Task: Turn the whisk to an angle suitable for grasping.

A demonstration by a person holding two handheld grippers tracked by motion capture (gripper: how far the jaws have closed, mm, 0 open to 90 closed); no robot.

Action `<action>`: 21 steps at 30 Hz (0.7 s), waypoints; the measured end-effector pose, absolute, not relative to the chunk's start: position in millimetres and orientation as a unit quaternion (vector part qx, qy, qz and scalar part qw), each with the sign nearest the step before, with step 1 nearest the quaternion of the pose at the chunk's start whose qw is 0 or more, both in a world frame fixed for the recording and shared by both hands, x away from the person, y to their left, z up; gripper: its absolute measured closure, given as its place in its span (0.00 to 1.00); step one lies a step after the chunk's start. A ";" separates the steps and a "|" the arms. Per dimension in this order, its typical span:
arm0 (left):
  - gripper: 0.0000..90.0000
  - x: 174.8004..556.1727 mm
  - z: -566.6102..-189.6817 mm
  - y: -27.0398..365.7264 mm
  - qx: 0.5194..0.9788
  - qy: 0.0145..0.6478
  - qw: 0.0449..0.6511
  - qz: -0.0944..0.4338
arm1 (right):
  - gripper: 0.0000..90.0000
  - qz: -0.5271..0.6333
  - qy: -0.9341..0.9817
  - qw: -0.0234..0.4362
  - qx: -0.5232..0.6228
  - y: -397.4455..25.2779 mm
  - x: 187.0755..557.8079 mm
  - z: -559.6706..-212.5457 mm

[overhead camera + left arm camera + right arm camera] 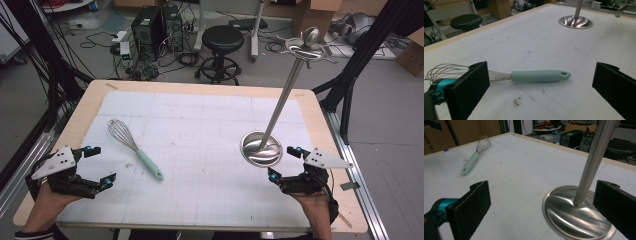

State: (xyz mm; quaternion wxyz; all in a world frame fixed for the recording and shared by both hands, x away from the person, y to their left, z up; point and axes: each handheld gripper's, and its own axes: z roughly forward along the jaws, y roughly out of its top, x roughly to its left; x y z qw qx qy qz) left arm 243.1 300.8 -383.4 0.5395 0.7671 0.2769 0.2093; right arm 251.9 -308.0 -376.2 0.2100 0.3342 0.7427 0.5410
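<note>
A whisk (135,147) with a mint-green handle (540,75) and wire head lies flat on the white gridded mat, left of centre. A steel stand (261,148) with a round base and a tall pole topped by hooks (306,49) rises at the right. My left gripper (99,166) rests at the near left, open and empty, with the whisk just beyond its jaws. My right gripper (285,162) sits at the near right, open, its jaws facing the stand's base (576,216) and pole (594,162). The whisk (474,157) lies far off in the right gripper view.
The white mat (200,150) covers most of the wooden table (95,90). Beyond the far edge stand a black stool (222,42), computer towers (150,30) and cables. Black frame legs (350,85) flank the table's right side.
</note>
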 end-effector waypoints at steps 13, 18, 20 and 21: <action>0.02 245.2 -379.5 302.9 0.766 0.271 0.545 0.206 | 0.01 0.542 0.742 0.206 0.336 -312.1 251.8 -376.5; 0.02 247.3 -373.3 304.5 0.770 0.258 0.549 0.200 | 0.01 0.540 0.742 0.205 0.339 -313.2 251.2 -376.2; 0.02 248.2 -372.3 304.4 0.772 0.254 0.546 0.200 | 0.01 0.540 0.742 0.206 0.338 -313.4 251.3 -376.2; 0.02 250.1 -370.1 303.0 0.776 0.250 0.544 0.198 | 0.01 0.540 0.743 0.205 0.338 -312.9 251.0 -376.0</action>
